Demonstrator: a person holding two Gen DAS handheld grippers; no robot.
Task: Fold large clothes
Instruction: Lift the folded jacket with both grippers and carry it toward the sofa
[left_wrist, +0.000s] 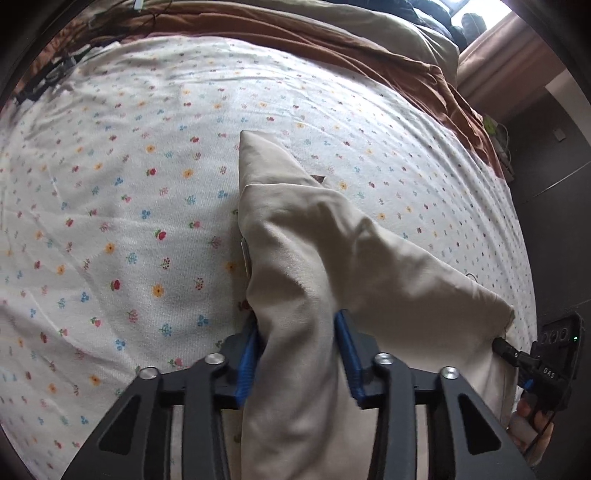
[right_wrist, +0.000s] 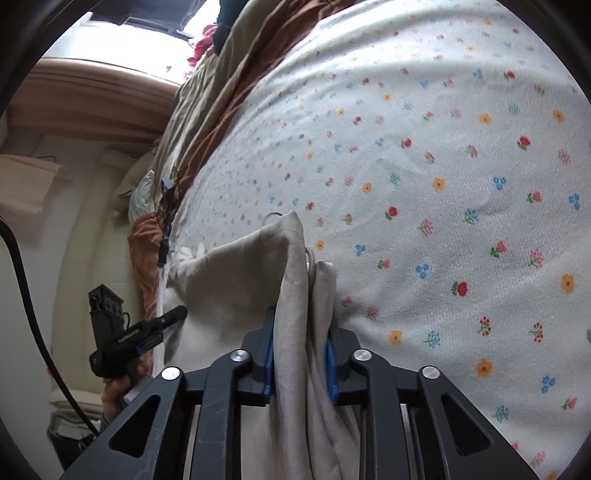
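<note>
A large beige garment (left_wrist: 310, 251) hangs bunched between my two grippers above a bed with a white floral sheet (left_wrist: 110, 184). My left gripper (left_wrist: 297, 328) is shut on a thick fold of the beige garment; its blue pads (left_wrist: 251, 354) press the cloth from both sides. In the right wrist view my right gripper (right_wrist: 300, 332) is shut on another bunch of the same garment (right_wrist: 236, 280), near a white drawstring. The right gripper also shows at the right edge of the left wrist view (left_wrist: 546, 365); the left gripper shows at the left of the right wrist view (right_wrist: 122, 332).
A brown blanket (left_wrist: 332, 40) and a beige pillow (left_wrist: 399, 33) lie along the far side of the bed. The floral sheet (right_wrist: 443, 184) spreads wide beneath. A curtain and bright window (right_wrist: 110, 66) stand beyond the bed. Dark cables (right_wrist: 166, 214) lie at the bed's edge.
</note>
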